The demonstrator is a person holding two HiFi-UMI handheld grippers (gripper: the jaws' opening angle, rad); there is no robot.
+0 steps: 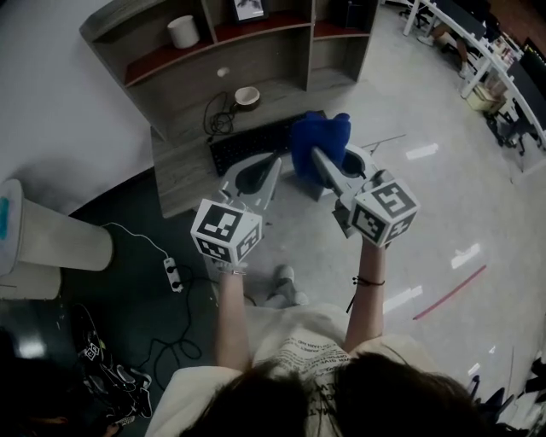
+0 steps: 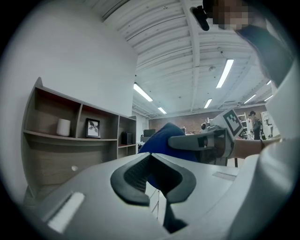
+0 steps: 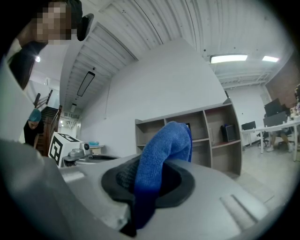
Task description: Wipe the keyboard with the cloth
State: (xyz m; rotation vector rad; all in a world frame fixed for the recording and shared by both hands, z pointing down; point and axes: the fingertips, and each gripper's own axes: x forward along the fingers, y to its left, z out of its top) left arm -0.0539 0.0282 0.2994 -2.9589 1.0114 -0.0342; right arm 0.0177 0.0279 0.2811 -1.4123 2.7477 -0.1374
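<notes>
Clamping the blue cloth, right gripper near the keyboard; left gripper jaws together, nothing between them.

Seen from my head view, the cloth hides the right end of the keyboard, and the left claw covers part of its near edge. The framed picture, cut by the top edge, is too small for me to read.

Grey left gripper, right gripper, white tee
</notes>
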